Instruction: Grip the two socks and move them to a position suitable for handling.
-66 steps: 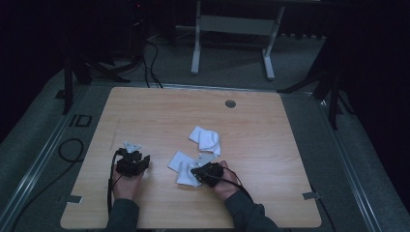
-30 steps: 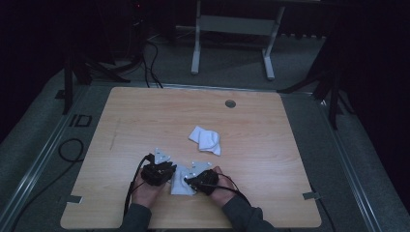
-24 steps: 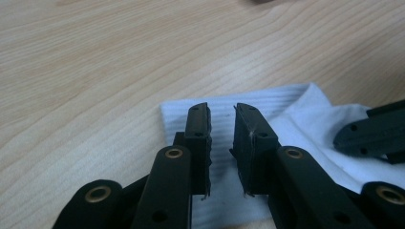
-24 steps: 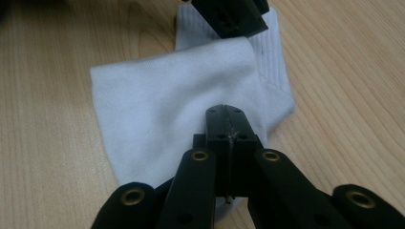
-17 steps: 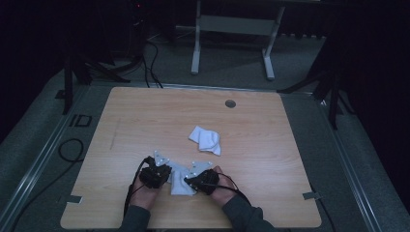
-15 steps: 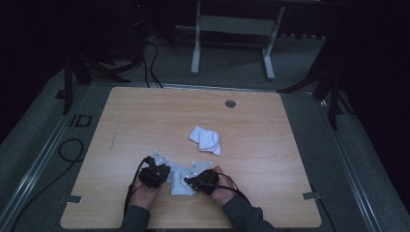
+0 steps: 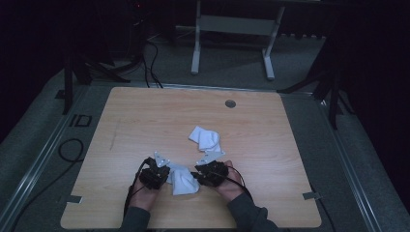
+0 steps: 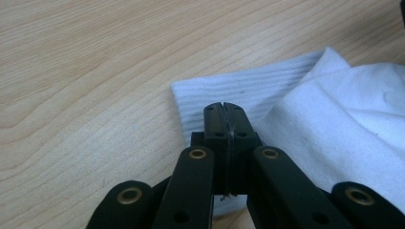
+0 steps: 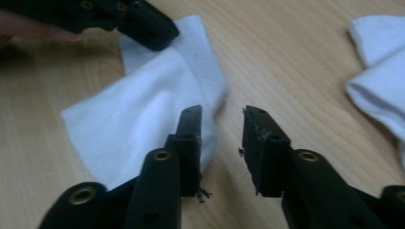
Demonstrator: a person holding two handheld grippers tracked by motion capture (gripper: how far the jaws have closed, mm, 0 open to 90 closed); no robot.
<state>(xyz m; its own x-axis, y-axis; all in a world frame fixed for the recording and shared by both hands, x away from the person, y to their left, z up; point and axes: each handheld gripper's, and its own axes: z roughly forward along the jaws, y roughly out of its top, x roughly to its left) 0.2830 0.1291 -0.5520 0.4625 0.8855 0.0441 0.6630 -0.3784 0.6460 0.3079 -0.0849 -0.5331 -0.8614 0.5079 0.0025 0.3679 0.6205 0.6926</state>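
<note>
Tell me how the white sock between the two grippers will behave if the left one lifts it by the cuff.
The white sock will likely droop: it is soft ribbed knit, lying folded and creased on the table. It looks light, so a pinch should carry it. The left gripper is shut on its cuff edge, and the fabric probably won't slip; the right gripper stands open beside it.

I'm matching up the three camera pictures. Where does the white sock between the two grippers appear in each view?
High view: the sock lies low centre, between the grippers.
Left gripper view: centre to right, its ribbed cuff at the shut jaws.
Right gripper view: left of centre.
Shared landmark: the left gripper on the cuff.
</note>
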